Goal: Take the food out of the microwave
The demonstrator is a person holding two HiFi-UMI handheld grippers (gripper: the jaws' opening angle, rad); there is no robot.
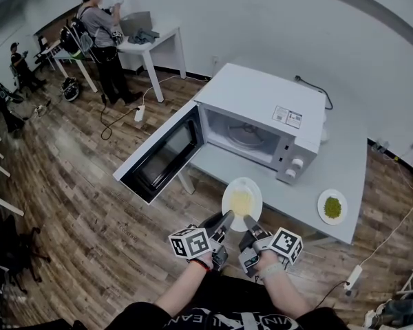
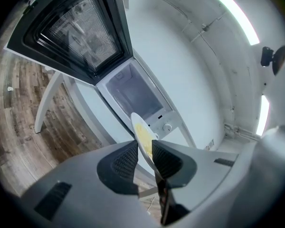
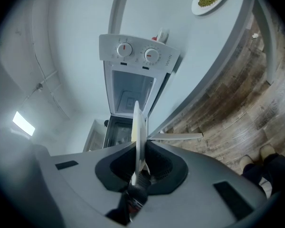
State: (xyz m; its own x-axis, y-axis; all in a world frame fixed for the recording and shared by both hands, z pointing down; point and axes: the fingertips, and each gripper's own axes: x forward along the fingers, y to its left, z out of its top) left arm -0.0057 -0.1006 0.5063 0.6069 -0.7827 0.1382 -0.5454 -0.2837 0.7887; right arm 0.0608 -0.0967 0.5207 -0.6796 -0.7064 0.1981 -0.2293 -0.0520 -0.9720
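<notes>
A white plate (image 1: 241, 199) with yellow food is held in the air just in front of the table's near edge, below the open microwave (image 1: 261, 108). My left gripper (image 1: 225, 220) is shut on the plate's near left rim and my right gripper (image 1: 250, 224) on its near right rim. In the left gripper view the plate (image 2: 142, 134) runs edge-on between the pads of the left gripper (image 2: 145, 158). The right gripper (image 3: 141, 163) pinches the thin rim of the plate (image 3: 137, 127). The microwave's cavity (image 1: 244, 135) shows only its glass turntable.
The microwave door (image 1: 162, 153) hangs wide open to the left, out past the grey table (image 1: 344, 170). A second white plate with green food (image 1: 332, 207) sits on the table's right end. Two people are at tables far back left. Cables lie on the wooden floor.
</notes>
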